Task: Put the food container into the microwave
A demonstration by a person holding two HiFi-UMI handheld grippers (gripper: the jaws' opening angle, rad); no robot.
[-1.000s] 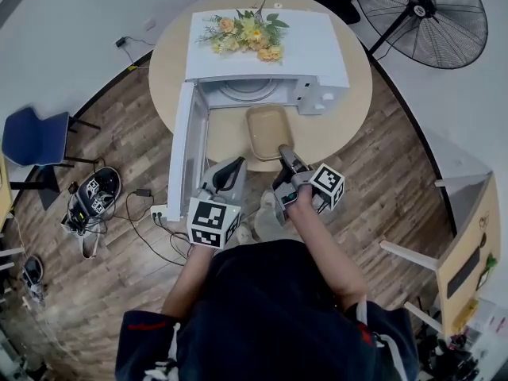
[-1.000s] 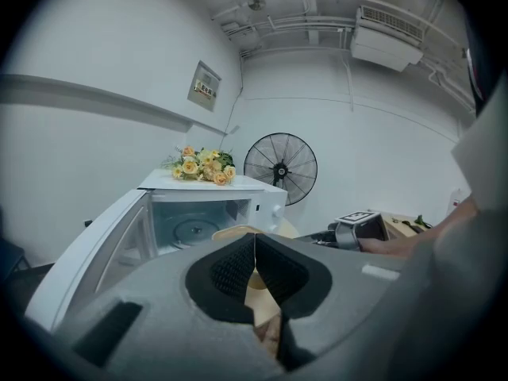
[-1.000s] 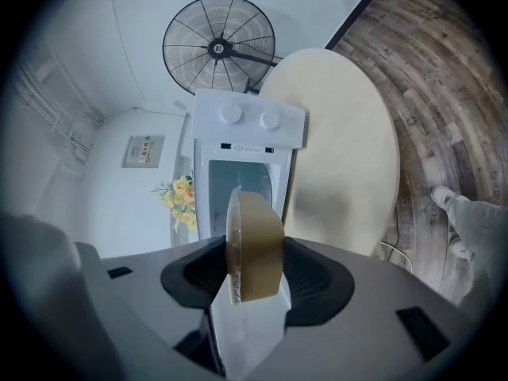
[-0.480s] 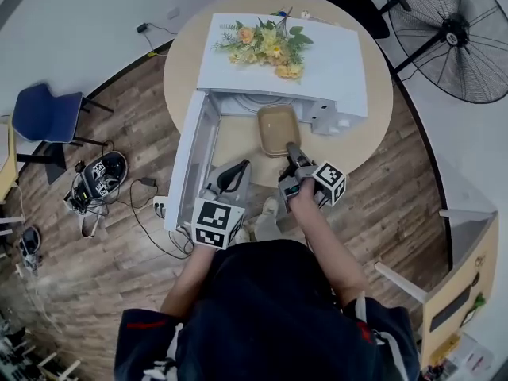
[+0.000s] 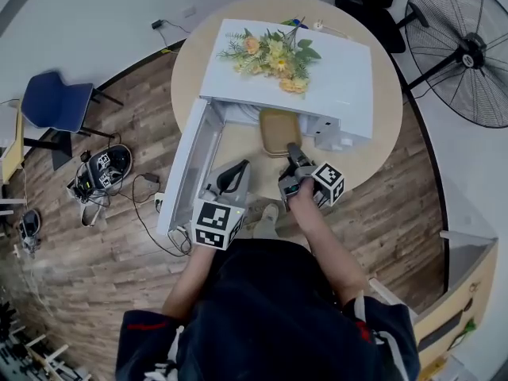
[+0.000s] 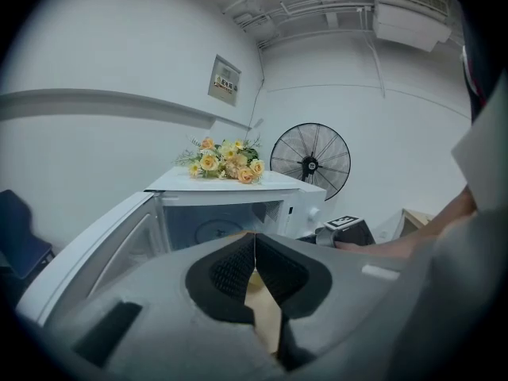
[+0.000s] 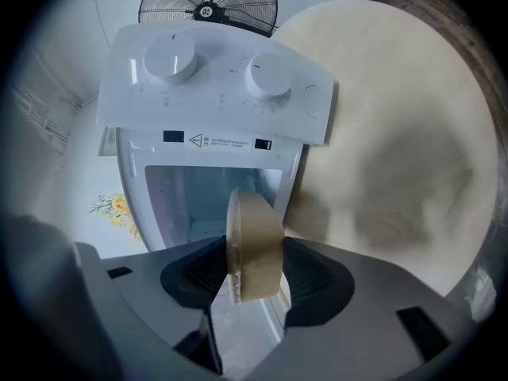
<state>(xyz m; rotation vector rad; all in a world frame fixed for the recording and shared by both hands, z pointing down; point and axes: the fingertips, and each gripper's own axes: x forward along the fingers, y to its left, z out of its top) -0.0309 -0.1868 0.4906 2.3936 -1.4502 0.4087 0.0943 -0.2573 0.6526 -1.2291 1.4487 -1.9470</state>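
The white microwave (image 5: pixel 305 70) stands on a round wooden table (image 5: pixel 361 145), its door (image 5: pixel 187 165) swung open to the left. A tan food container (image 5: pixel 279 131) is held level at the mouth of the cavity, its far end under the microwave's top edge. My right gripper (image 5: pixel 294 157) is shut on its near rim. In the right gripper view the container (image 7: pixel 252 244) sits edge-on between the jaws in front of the open cavity (image 7: pixel 202 201). My left gripper (image 5: pixel 230 178) hangs below the door, shut with nothing in it; its pads (image 6: pixel 238 267) meet.
Yellow flowers (image 5: pixel 274 54) lie on the microwave's top. A standing fan (image 5: pixel 468 54) is at the right, a blue chair (image 5: pixel 51 105) at the left. Cables and a bag (image 5: pixel 103 173) lie on the wooden floor. The control panel (image 7: pixel 214 78) faces the right gripper.
My right gripper has carried the container forward, from the open table up to the microwave's mouth. The left gripper has stayed shut near the door.
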